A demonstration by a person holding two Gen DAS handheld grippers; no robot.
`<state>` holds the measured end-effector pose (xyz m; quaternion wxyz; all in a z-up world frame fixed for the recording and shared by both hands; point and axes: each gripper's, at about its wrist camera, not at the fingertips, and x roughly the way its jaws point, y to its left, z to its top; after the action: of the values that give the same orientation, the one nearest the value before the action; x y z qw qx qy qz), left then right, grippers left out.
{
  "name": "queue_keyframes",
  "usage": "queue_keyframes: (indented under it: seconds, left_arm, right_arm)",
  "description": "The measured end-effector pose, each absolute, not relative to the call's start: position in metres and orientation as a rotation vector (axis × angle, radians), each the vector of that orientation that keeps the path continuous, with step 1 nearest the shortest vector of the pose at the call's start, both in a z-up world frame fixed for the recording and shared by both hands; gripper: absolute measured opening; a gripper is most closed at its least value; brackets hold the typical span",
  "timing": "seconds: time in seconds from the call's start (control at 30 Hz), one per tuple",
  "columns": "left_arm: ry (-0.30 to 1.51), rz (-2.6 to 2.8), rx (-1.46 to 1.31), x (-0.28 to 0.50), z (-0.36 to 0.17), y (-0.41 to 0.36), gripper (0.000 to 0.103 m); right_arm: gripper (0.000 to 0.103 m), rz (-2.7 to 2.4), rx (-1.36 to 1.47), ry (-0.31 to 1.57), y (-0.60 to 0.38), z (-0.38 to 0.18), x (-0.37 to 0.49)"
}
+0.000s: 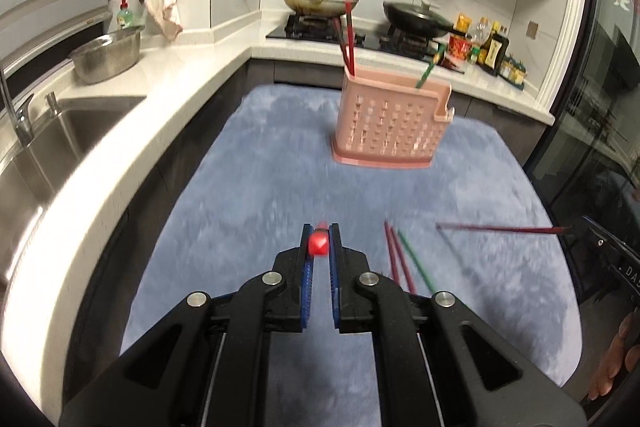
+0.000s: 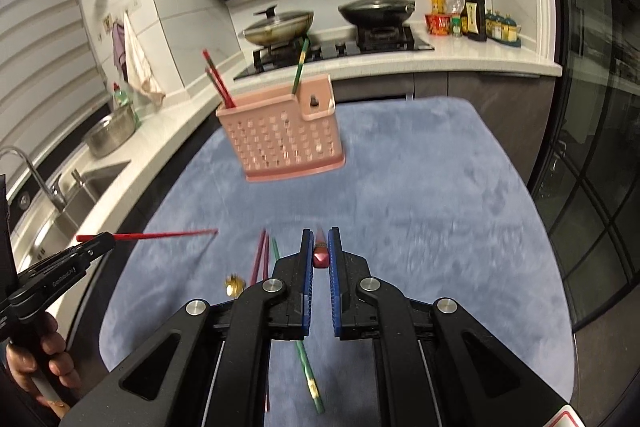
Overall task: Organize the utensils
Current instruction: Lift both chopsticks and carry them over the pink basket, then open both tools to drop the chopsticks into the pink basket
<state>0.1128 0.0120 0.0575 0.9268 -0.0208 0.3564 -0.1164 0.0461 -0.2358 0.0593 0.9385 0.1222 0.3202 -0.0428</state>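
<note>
Left hand-held gripper (image 1: pixel 320 241) has its blue-padded jaws closed on the red end of a chopstick (image 1: pixel 319 244), seen end-on in its own view; the right wrist view shows what that camera cannot, the same red chopstick (image 2: pixel 160 236) stretching sideways from the black fingers above the left side of the bench (image 2: pixel 420 187). Right hand-held gripper (image 2: pixel 320 247) is likewise nearly closed, pinching the dark red end of another chopstick (image 2: pixel 321 251), and the left wrist view shows that maroon stick (image 1: pixel 496 228) reaching in from the bench's right edge. The bench is covered with a blue, fuzzy cloth. Near its far edge stands a pink plastic basket (image 1: pixel 384 123), rectangular with rows of small square holes; two dark red chopsticks (image 1: pixel 349 39) lean out of its left end and one green chopstick (image 1: pixel 429 71) out of its right end. Between the two grippers, toward the near edge, two maroon chopsticks (image 1: pixel 396 259) and a green one (image 1: pixel 416 259) lie loose on the cloth. Only the right wrist view shows a small gold object (image 2: pixel 234 285) just beside them, too blurred to identify.
</note>
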Motion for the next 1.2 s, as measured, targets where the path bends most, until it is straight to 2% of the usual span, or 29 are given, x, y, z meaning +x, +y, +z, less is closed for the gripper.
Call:
queue_keyframes:
  seconds: [0.6,0.9,1.2]
  left_arm:
    - [0.55,-0.287,-0.058,0.18,0.158,-0.016,0.007]
    - [0.423,-0.306,-0.066,0.224,0.221,-0.039,0.007]
    - [0.378,-0.306,-0.074,0.268,0.239,-0.055,0.007]
  right_arm:
    - [0.007,-0.077,0.217,0.507,-0.252,0.131,0.105]
    - [0.007,-0.031,0.245,0.377,-0.261,0.194,0.161]
    - [0.007,-0.007,0.243,0.312,-0.26,0.228,0.225]
